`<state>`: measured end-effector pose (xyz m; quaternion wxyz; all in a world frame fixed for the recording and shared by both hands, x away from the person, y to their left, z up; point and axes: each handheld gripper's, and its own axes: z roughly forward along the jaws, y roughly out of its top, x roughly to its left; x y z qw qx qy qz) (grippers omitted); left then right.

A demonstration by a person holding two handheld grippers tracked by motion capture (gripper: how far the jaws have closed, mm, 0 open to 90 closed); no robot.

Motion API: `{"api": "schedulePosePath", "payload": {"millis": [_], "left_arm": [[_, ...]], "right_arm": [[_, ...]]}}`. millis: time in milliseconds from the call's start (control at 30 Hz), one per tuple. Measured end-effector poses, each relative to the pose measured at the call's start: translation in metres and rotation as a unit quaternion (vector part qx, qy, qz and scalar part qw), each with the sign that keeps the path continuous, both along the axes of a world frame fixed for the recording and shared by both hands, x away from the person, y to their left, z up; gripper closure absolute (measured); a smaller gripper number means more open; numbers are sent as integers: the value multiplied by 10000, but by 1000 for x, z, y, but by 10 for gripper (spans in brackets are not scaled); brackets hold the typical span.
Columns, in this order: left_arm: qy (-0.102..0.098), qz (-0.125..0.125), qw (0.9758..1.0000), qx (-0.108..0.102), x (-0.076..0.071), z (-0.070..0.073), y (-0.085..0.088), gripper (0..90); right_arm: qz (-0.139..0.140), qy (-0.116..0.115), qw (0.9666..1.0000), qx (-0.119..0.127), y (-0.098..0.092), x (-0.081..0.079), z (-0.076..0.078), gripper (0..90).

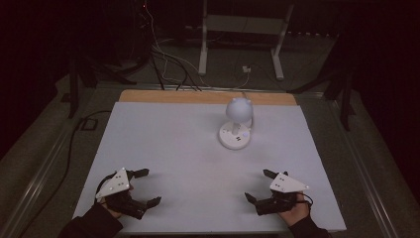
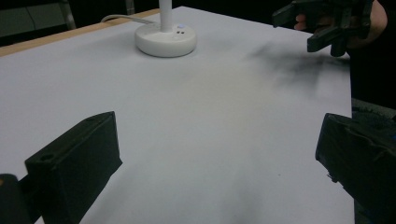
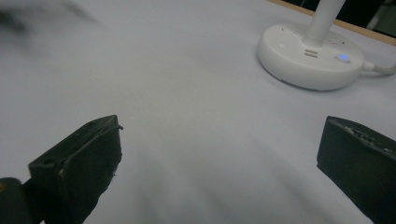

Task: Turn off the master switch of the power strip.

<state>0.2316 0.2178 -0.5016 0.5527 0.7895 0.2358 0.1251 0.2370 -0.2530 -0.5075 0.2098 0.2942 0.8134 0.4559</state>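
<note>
A white desk lamp (image 1: pixel 236 126) with a round head and a round base stands on the white table top (image 1: pixel 173 148), right of centre toward the back. Its base (image 2: pixel 166 39) shows far ahead in the left gripper view, and the same base (image 3: pixel 312 58), with a small blue light, lies at the upper right in the right gripper view. My left gripper (image 1: pixel 144 187) rests near the front left edge, jaws wide apart and empty. My right gripper (image 1: pixel 260 186) sits near the front right edge, also open with nothing between its jaws. The right gripper (image 2: pixel 322 23) appears far off in the left gripper view.
A white cable (image 1: pixel 245 94) runs from the lamp over the table's wooden back edge (image 1: pixel 208 96). Behind the table stand a white metal frame (image 1: pixel 242 39) and loose cables on the floor. Dark stands flank the table on both sides.
</note>
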Motion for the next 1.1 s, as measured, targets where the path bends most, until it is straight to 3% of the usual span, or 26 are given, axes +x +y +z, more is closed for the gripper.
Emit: {"api": "schedulePosePath", "payload": {"millis": [200, 533, 833, 1100], "left_arm": [[-47, -5, 10000, -8, -1, 0, 0, 4], [-60, -3, 10000, -28, -1, 1, 0, 4], [-65, 10, 10000, -71, -1, 1, 0, 4], [-78, 13, 10000, -60, -1, 1, 0, 5]], "right_arm": [[121, 130, 9998, -23, 1, 0, 1, 0], [-34, 64, 9999, 140, -3, -1, 5, 1], [-31, 48, 10000, 25, 2, -4, 4, 1], [31, 165, 9998, 70, 6, -6, 6, 1]]}}
